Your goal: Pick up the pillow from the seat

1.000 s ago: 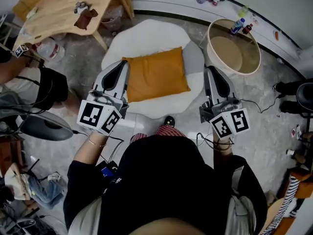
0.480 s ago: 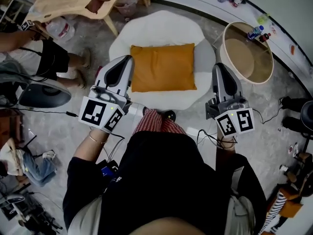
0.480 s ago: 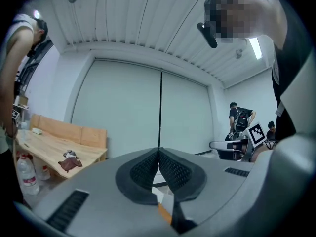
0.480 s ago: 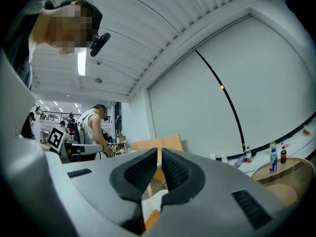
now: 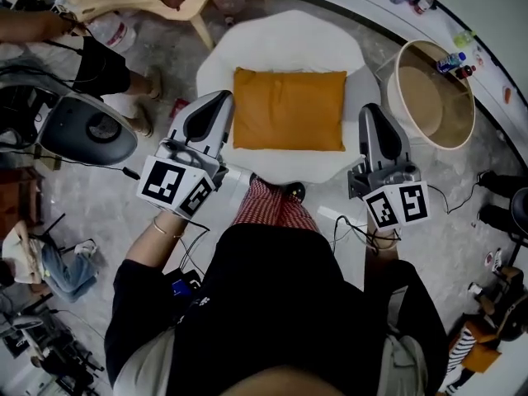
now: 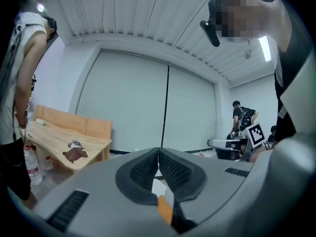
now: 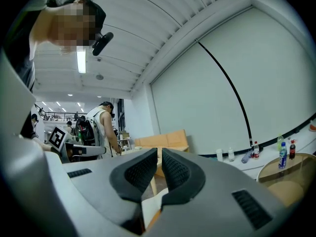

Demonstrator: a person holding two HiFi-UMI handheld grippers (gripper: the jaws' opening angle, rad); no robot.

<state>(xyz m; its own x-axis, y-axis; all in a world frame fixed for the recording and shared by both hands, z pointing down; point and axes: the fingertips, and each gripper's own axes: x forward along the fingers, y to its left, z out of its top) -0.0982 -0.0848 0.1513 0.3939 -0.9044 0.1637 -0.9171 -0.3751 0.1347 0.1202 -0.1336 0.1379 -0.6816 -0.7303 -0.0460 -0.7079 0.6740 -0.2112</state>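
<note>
At upper centre of the head view, the orange pillow (image 5: 289, 109) lies flat on the white seat (image 5: 280, 40). The left gripper (image 5: 219, 100) and right gripper (image 5: 370, 111) flank it, jaws clenched and empty. Both grippers bear black-and-white square markers (image 5: 169, 184).

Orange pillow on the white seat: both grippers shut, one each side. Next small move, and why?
Probably open both jaws first. The left gripper and right gripper flank the orange pillow lying flat on the white seat, both shut and empty, so neither can take an edge yet.
</note>
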